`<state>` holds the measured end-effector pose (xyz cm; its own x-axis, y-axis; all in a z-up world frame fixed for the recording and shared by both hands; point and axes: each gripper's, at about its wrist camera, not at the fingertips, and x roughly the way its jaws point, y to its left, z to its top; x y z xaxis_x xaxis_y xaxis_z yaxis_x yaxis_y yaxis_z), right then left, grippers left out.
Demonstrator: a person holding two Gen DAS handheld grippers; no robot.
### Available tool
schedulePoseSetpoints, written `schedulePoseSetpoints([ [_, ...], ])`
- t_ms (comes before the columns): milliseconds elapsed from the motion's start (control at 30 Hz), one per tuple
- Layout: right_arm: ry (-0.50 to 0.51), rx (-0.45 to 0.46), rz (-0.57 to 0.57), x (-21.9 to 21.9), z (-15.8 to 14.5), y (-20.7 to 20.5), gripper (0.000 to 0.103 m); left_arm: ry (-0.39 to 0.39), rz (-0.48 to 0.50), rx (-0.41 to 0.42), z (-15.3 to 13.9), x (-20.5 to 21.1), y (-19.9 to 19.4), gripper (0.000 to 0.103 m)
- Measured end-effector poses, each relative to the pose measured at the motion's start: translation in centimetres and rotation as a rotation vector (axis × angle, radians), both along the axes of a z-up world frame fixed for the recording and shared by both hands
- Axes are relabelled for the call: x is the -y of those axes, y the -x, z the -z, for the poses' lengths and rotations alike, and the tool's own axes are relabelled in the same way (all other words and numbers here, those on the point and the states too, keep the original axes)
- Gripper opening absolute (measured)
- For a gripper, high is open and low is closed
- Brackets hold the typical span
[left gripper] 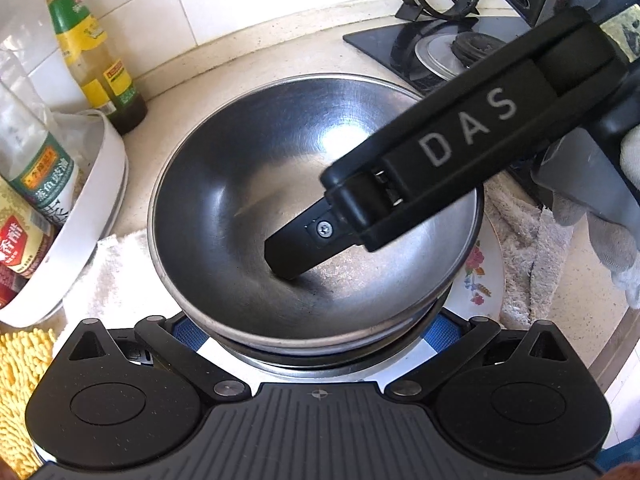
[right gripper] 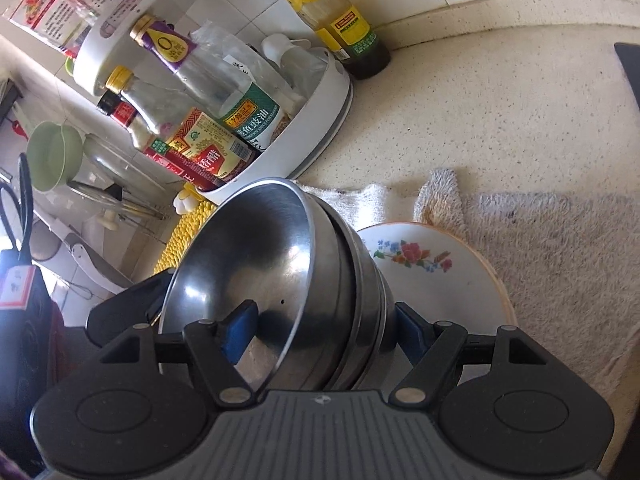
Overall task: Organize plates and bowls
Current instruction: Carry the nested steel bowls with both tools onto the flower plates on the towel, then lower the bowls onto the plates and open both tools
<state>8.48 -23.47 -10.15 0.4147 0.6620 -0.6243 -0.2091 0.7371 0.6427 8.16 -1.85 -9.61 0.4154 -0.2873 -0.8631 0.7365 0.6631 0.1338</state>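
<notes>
A nested stack of steel bowls stands over a white floral plate on a towel. My right gripper is shut on the stack's wall: one blue pad sits inside the top bowl and the other pad is outside. In the left wrist view its inner finger reaches down into the bowl. My left gripper is spread wide, blue pads flanking the stack's near base. The bowl rim hides whether they touch. The floral plate lies partly under the stack.
A white caddy of sauce bottles stands left of the stack, with a green-labelled bottle behind it. A gas hob is at the back right. A beige towel covers the counter, a yellow mat lies near left, and a gloved hand shows right.
</notes>
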Motion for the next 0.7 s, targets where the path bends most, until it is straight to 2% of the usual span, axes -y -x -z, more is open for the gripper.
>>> schedulePoseSetpoints([
  [267,-0.012,0.024,0.003,1.1,-1.0,0.8,0.076,-0.016,0.011,-0.003,0.2,-0.3,0.2,0.103],
  [700,0.046,0.044,0.031,1.8,-1.7,3.3,0.076,0.013,-0.014,0.011,-1.0,-1.3,1.8,0.102],
])
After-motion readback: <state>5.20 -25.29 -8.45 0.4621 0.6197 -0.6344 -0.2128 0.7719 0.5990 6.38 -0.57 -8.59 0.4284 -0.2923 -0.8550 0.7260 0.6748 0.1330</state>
